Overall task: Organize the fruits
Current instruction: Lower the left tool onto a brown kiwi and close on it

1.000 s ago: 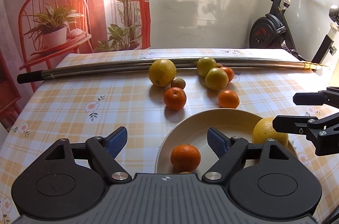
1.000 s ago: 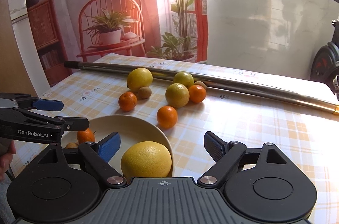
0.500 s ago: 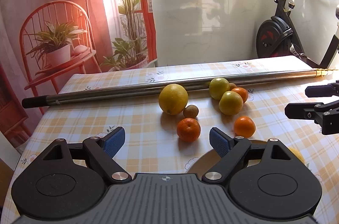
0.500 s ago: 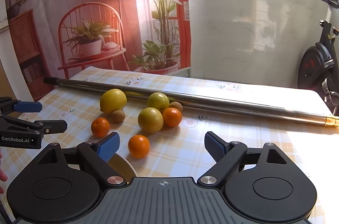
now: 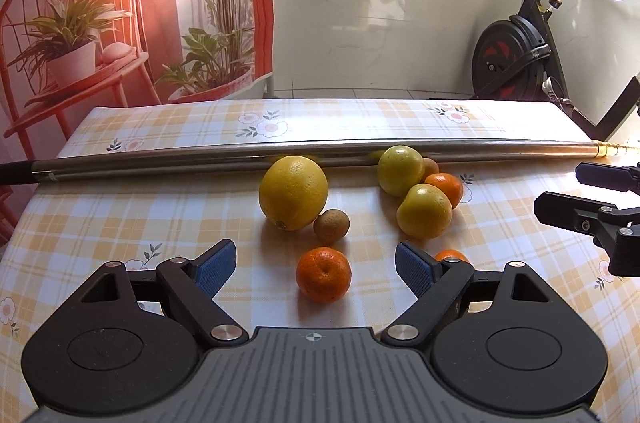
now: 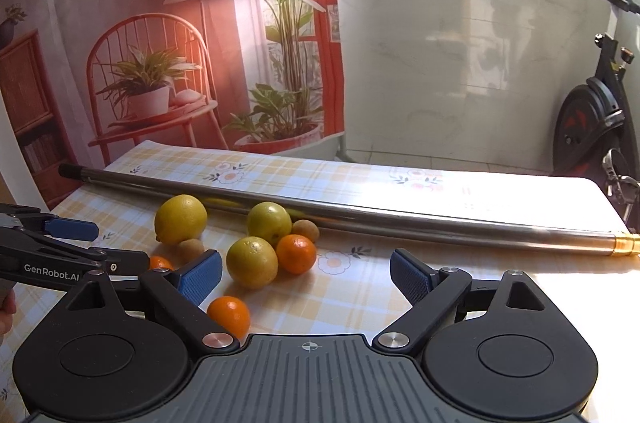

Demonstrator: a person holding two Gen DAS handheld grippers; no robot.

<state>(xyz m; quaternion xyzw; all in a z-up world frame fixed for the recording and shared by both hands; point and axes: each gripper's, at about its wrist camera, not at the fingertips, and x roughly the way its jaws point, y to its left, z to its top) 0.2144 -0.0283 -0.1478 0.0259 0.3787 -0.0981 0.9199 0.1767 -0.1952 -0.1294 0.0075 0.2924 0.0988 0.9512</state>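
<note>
Loose fruit lies on the checked tablecloth in front of a metal pole. In the left wrist view my left gripper is open, and a mandarin lies on the cloth between its blue pads, untouched. Beyond it lie a kiwi, a big yellow citrus, two yellow-green oranges and another mandarin. My right gripper is open and holds nothing. A mandarin lies near its left finger and a yellow-green orange ahead. No bowl is in view.
A long metal pole lies across the table behind the fruit. An exercise bike stands past the far right corner. The right gripper reaches in at the right of the left view. The left gripper shows at the left of the right view.
Both grippers have moved forward from over the bowl towards the loose fruit, and the bowl with its fruit has dropped out of both views. Both stay open.
</note>
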